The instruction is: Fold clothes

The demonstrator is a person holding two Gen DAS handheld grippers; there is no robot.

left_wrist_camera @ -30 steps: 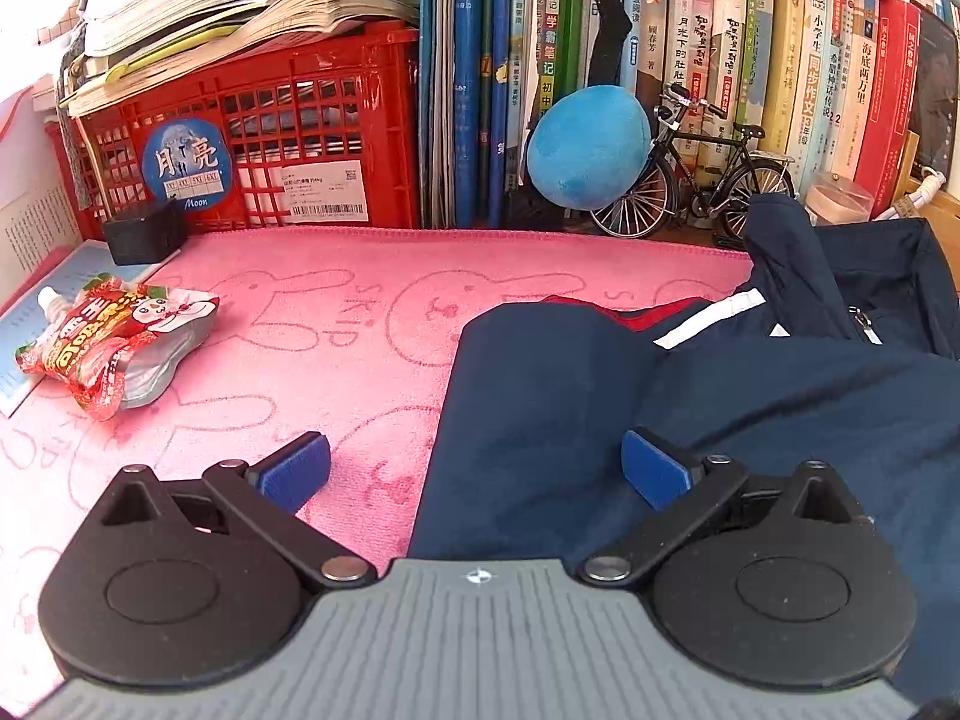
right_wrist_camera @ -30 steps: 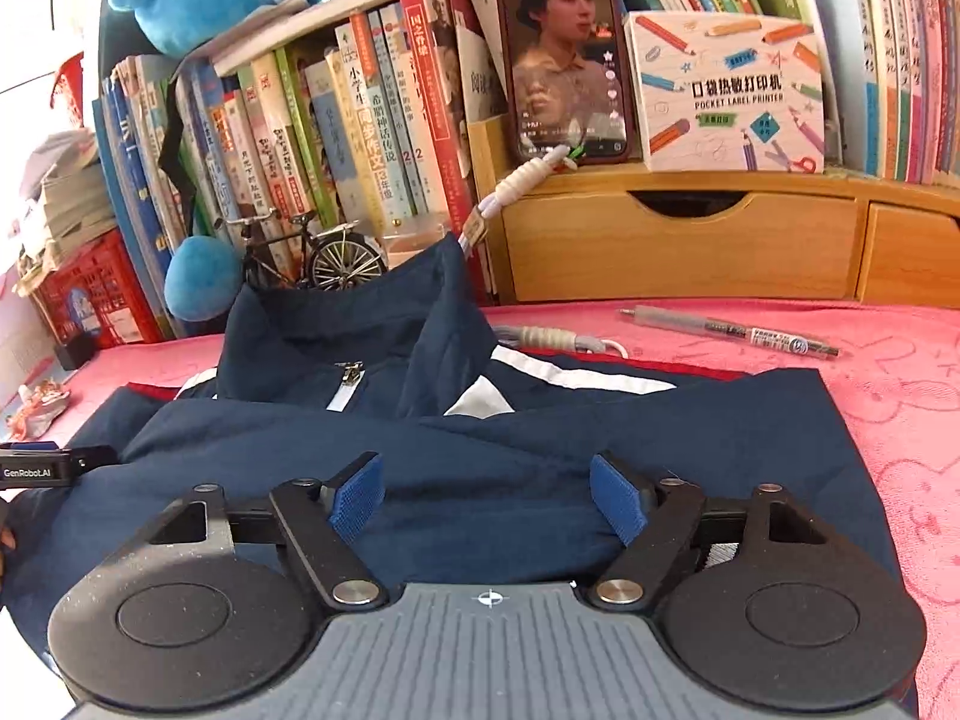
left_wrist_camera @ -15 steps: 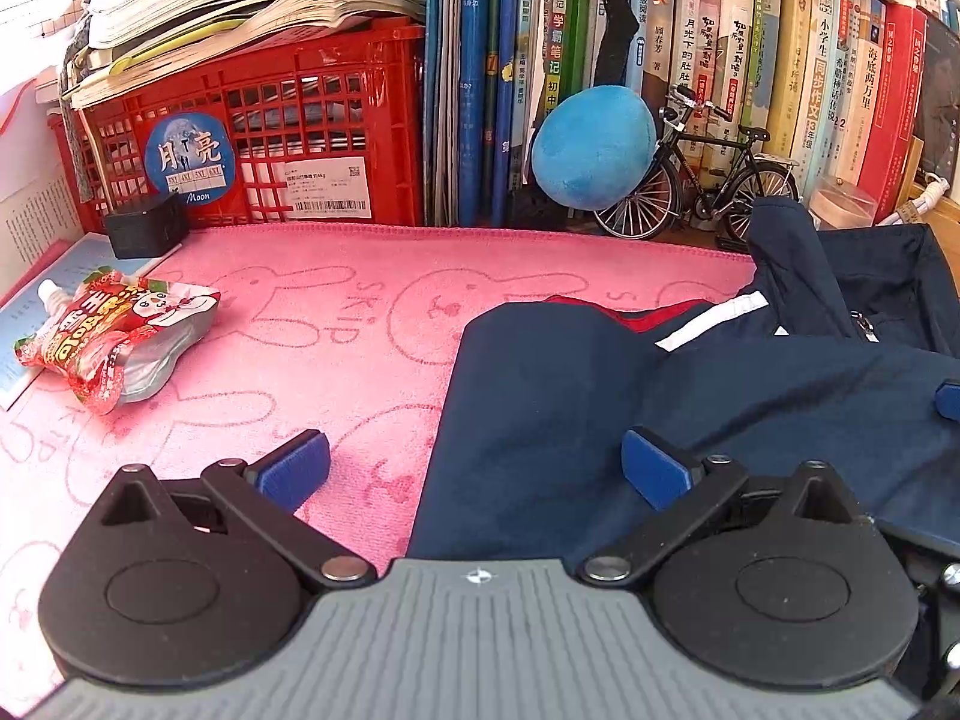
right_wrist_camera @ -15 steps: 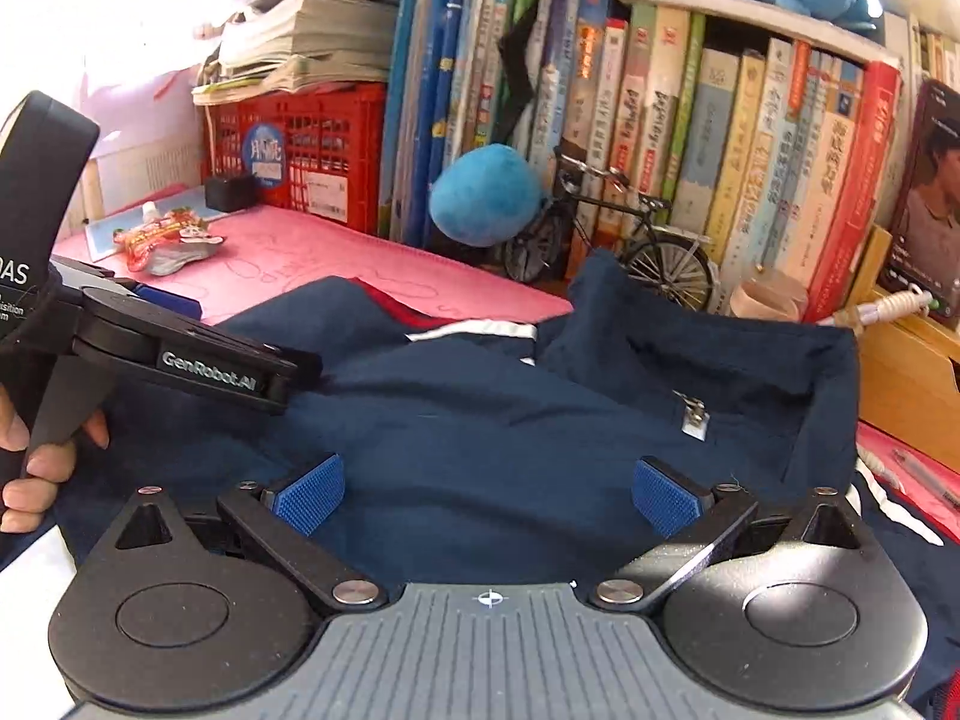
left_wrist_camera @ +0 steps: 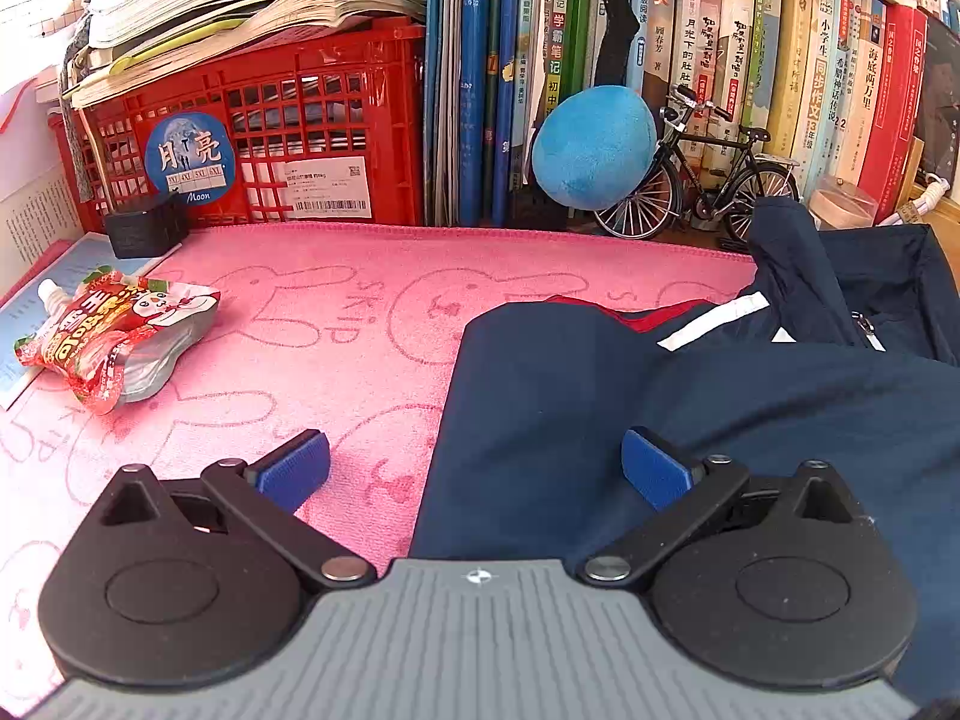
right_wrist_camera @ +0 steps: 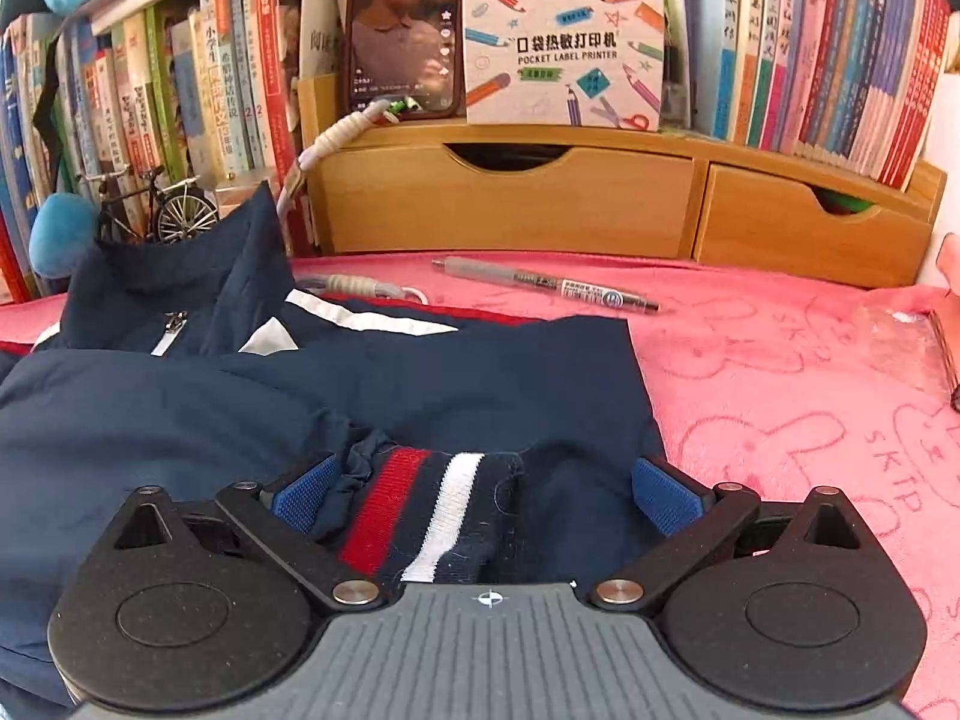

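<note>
My right gripper (right_wrist_camera: 483,483) stands wide apart around a striped sleeve cuff (right_wrist_camera: 420,516), gripping nothing. My left gripper (left_wrist_camera: 474,465), also spread, straddles the left edge of the navy jacket (left_wrist_camera: 690,396), which lies partly folded on the pink towel (left_wrist_camera: 336,324) below the bookshelf (left_wrist_camera: 600,30).

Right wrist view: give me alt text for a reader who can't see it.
The open right tool straddles the striped cuff of a navy jacket spread on a pink bunny-print towel. Behind lie a pen, wooden drawers and shelved books.
</note>
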